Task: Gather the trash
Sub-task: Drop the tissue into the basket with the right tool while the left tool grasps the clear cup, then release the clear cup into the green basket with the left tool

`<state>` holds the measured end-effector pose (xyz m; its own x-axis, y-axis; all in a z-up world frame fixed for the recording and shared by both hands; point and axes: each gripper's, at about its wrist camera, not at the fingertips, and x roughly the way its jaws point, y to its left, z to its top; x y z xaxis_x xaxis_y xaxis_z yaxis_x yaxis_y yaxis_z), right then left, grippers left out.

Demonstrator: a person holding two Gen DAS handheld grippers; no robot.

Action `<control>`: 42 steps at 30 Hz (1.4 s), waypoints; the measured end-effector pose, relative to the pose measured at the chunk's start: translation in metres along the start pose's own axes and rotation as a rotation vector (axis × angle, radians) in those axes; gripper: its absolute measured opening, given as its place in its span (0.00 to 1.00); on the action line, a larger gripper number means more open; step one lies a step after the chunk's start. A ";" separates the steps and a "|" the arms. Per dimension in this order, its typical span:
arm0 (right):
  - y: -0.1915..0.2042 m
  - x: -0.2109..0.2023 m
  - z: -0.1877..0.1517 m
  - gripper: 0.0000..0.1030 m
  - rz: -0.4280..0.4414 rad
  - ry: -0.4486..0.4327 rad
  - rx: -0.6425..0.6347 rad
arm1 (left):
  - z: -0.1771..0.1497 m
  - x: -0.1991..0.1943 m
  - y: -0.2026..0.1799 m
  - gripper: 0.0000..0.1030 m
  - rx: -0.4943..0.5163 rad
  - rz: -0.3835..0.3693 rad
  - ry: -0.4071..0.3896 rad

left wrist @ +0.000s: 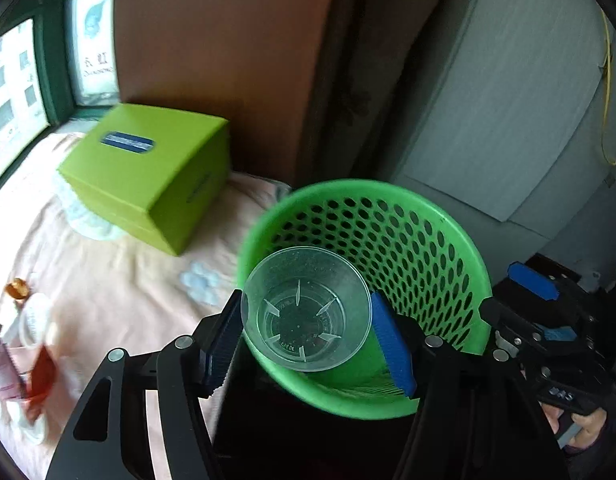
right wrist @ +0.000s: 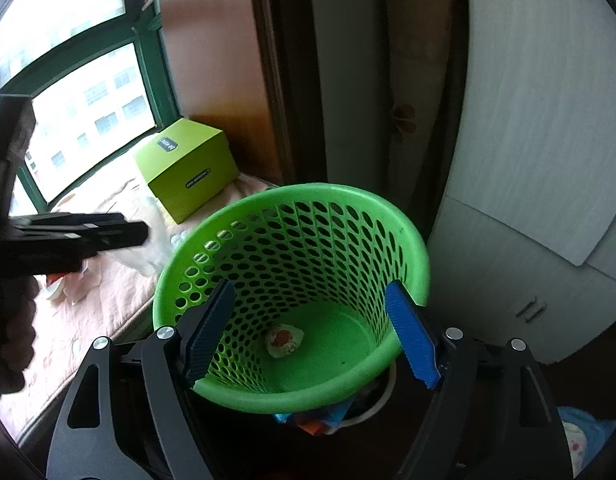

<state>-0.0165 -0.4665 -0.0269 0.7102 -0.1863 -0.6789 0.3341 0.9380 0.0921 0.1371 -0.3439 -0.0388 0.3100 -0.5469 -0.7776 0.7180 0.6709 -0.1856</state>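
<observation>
A clear plastic cup [left wrist: 304, 308] sits between the blue pads of my left gripper [left wrist: 308, 340], which is shut on it. The cup's mouth faces the camera and it hangs over the near rim of a green perforated basket [left wrist: 427, 216]. In the right wrist view my right gripper [right wrist: 311, 286] stands open over the same basket [right wrist: 387, 208], nothing between its pads. A crumpled white wad with an orange spot [right wrist: 284, 340] lies on the basket's floor. The right gripper [left wrist: 543, 308] also shows at the basket's right side. The left gripper [right wrist: 108, 236] appears dark at the left edge.
A lime-green box [left wrist: 148, 176] stands on a pink-sheeted bed [left wrist: 108, 288] by the window. Wrappers and an orange bottle [left wrist: 32, 364] lie at the bed's left. A white cabinet [right wrist: 527, 240] stands to the right. Coloured scraps [right wrist: 323, 416] show under the basket.
</observation>
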 end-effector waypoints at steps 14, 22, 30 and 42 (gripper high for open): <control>-0.006 0.004 -0.009 0.75 0.007 0.019 0.033 | -0.008 -0.002 0.000 0.74 -0.042 -0.013 -0.019; 0.029 0.006 -0.003 0.76 0.060 0.027 -0.007 | -0.035 -0.042 0.048 0.74 -0.130 0.087 -0.060; 0.082 0.011 0.003 0.76 0.143 0.036 -0.077 | -0.063 -0.087 0.106 0.74 -0.238 0.186 -0.108; 0.163 0.027 0.000 0.76 0.279 0.085 -0.174 | -0.116 -0.154 0.196 0.74 -0.420 0.323 -0.171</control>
<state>0.0571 -0.3185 -0.0309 0.7024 0.1031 -0.7043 0.0178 0.9866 0.1622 0.1577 -0.0703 -0.0248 0.5951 -0.3299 -0.7328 0.2702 0.9409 -0.2042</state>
